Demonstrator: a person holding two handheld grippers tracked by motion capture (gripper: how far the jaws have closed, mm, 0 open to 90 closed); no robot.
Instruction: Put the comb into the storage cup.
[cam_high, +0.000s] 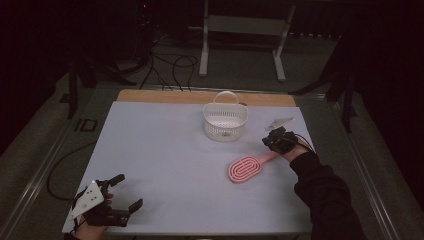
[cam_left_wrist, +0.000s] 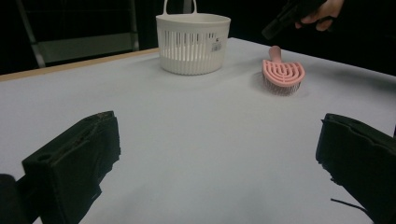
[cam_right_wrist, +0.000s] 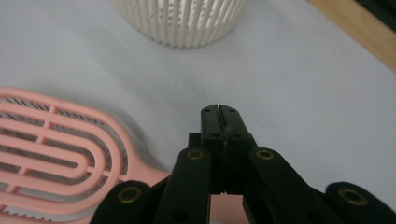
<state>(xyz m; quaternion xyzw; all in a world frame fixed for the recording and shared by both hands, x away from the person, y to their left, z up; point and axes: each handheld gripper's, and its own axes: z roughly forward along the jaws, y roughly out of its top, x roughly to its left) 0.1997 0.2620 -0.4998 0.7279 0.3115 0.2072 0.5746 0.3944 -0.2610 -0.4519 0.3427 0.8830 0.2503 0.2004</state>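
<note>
A pink vented hairbrush (cam_high: 245, 169) (cam_left_wrist: 283, 73) (cam_right_wrist: 56, 140) lies flat on the white table top (cam_high: 165, 150), its handle pointing to the right and away. My right gripper (cam_high: 267, 141) (cam_right_wrist: 219, 109) hovers just over the handle end with its jaws pressed together and nothing between them. In the left gripper view the right gripper (cam_left_wrist: 267, 32) hangs clear above the handle. A white slotted basket (cam_high: 225, 121) (cam_left_wrist: 192, 44) (cam_right_wrist: 182, 18) with an upright handle stands beyond the brush. My left gripper (cam_high: 129, 191) (cam_left_wrist: 219, 158) rests open near the front left corner.
A wooden strip (cam_high: 205, 96) runs along the table's far edge. Cables (cam_high: 175, 67) and a metal stand (cam_high: 242, 30) sit on the dark floor behind. Bare white surface lies between the two grippers.
</note>
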